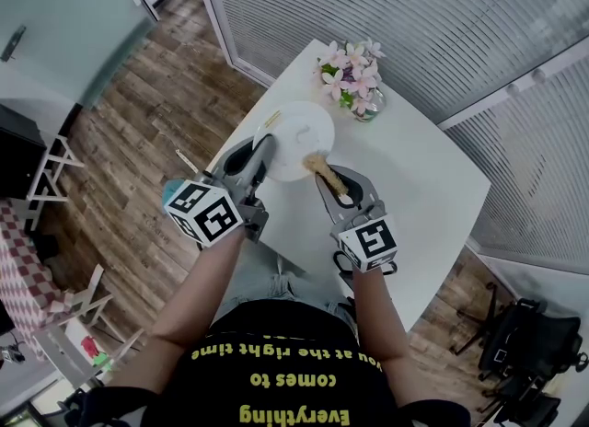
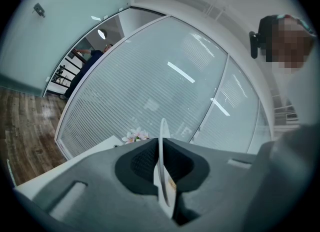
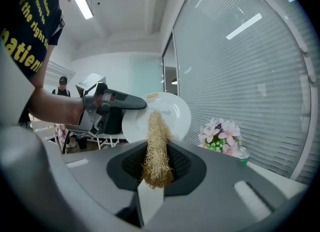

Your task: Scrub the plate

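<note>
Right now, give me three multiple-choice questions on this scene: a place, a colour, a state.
1. Where do the flowers stand? A. on the table, beyond the plate B. on the plate C. under the table
2. What colour is the plate? A. blue B. white C. black
3. The right tool is: A. open, empty B. shut on the plate C. shut on a fibrous scrubber
Answers: 1 A, the head view shows them on the tabletop; 2 B, the views show it white; 3 C, fibres sit pinched between its jaws.
</note>
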A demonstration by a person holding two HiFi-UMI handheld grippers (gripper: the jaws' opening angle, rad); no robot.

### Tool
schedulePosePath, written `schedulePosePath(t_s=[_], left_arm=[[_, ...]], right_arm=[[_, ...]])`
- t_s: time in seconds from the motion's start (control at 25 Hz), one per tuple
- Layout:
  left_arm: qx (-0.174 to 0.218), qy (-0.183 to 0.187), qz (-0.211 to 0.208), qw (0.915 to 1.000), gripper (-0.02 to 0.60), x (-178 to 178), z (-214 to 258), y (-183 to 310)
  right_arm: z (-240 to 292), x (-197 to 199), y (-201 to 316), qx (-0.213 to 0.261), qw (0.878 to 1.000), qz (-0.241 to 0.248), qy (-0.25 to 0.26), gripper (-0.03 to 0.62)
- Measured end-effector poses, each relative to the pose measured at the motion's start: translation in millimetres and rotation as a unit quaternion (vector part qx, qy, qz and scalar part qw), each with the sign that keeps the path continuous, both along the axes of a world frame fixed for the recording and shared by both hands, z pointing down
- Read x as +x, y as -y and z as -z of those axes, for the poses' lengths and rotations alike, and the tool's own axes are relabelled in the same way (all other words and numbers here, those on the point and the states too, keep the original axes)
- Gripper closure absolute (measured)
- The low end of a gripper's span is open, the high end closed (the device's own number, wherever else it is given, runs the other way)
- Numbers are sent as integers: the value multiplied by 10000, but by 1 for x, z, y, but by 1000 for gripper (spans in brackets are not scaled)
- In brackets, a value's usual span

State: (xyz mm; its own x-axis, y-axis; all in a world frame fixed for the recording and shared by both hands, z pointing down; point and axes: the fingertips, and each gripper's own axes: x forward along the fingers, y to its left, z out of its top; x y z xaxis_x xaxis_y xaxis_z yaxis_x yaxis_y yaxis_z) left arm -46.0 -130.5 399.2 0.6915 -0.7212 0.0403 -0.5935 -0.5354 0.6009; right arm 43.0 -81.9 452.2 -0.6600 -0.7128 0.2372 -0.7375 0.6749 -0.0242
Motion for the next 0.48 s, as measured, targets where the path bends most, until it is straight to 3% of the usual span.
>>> schedulePosePath(t_s=[0.28, 0.48], left_arm=[[-30, -29, -68, 10000, 561, 3, -1, -3], [-80, -58, -72, 9999, 561, 6, -5, 1]], right_arm=[[2, 33, 13, 42, 9989, -462, 15, 534], [-1, 42, 17, 8, 9986, -534, 20, 534]])
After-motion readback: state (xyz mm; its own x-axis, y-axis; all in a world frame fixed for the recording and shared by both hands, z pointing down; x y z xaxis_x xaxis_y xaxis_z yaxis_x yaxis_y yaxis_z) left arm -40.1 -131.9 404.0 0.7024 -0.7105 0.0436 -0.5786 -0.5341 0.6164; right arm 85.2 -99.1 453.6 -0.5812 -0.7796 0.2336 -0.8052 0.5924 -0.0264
